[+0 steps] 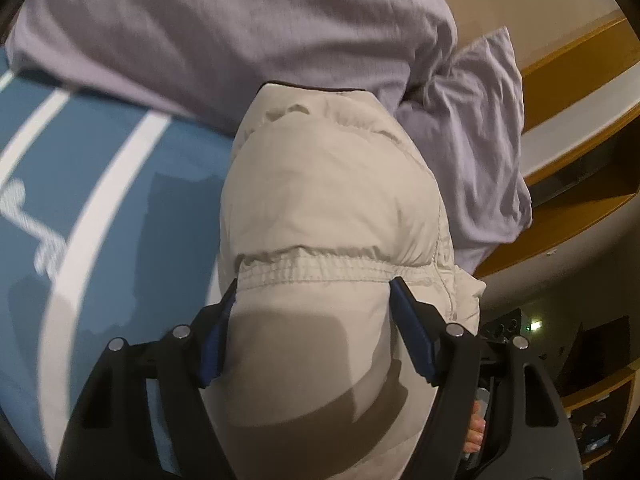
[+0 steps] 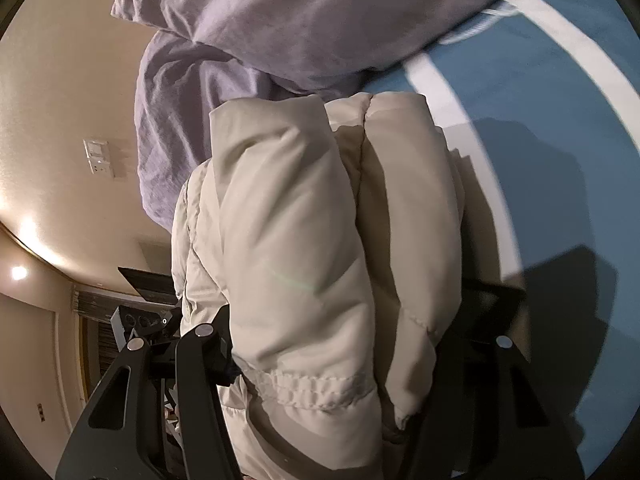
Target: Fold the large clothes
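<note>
A cream puffer jacket (image 1: 332, 200) lies bunched on the blue bed cover and fills the middle of both views (image 2: 304, 240). My left gripper (image 1: 314, 292) has its blue-padded fingers (image 1: 408, 320) on either side of the jacket's elastic hem band, squeezing the padded cloth. My right gripper (image 2: 348, 344) is likewise closed around a thick fold of the jacket; its fingertips are buried in the cloth and hidden.
A blue bed cover with white stripes (image 1: 120, 184) lies under the jacket. Lilac pillows (image 1: 240, 28) sit just beyond it, also in the right wrist view (image 2: 280, 20). Wooden shelves (image 1: 580, 140) and a beige wall with a switch plate (image 2: 98, 156) stand beside the bed.
</note>
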`<state>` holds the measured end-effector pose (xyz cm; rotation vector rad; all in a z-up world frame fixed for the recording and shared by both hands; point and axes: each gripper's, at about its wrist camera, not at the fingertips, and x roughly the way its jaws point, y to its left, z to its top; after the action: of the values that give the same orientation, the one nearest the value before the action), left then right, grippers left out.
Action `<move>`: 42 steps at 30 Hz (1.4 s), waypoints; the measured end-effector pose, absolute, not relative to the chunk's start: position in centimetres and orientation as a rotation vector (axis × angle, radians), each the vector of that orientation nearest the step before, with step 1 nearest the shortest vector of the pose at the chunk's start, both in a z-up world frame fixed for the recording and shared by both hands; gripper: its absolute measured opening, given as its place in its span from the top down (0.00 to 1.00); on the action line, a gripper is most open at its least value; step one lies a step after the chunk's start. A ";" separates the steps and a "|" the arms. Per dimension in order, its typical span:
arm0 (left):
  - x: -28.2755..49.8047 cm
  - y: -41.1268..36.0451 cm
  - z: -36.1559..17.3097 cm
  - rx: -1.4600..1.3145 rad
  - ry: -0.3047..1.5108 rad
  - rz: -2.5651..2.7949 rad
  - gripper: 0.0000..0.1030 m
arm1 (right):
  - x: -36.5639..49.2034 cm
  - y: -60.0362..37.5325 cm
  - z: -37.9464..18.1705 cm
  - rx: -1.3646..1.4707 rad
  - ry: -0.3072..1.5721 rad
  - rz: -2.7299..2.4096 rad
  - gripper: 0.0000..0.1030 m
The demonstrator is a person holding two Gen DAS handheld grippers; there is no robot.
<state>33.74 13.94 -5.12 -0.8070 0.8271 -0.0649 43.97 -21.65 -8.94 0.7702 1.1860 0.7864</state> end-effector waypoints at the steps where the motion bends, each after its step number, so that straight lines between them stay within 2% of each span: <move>1: 34.1 14.4 -4.9 -0.800 0.821 -0.059 0.30 | 44.2 -21.3 -8.8 0.771 1.184 0.788 0.43; 11: 35.6 17.8 -6.8 -0.778 0.830 -0.001 0.30 | 45.4 -18.7 -10.1 0.738 1.217 0.773 0.43; 15: 35.5 17.7 -7.4 -0.701 0.825 0.032 0.22 | 45.6 -18.5 -10.0 0.702 1.231 0.746 0.35; 25: 36.0 16.6 -2.7 -0.404 0.737 0.175 0.18 | 45.0 -20.2 -6.2 0.538 1.205 0.659 0.32; 26: 36.1 16.5 -2.4 -0.393 0.727 0.175 0.18 | 45.0 -20.5 -5.8 0.511 1.197 0.634 0.29; 33: 38.0 13.3 -1.4 -0.270 0.698 0.160 0.15 | 46.4 -21.1 -2.2 0.405 1.085 0.479 0.29; 38: 39.8 11.7 -2.3 -0.217 0.730 0.174 0.15 | 47.2 -16.9 -0.5 0.314 1.001 0.476 0.30; 42: 40.1 10.7 -3.0 -0.150 0.731 0.202 0.10 | 46.8 -13.7 0.4 0.187 0.898 0.445 0.31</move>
<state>40.14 10.70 -2.98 -0.1500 0.7309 0.2016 46.82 -13.69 0.38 0.1867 0.8979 0.4454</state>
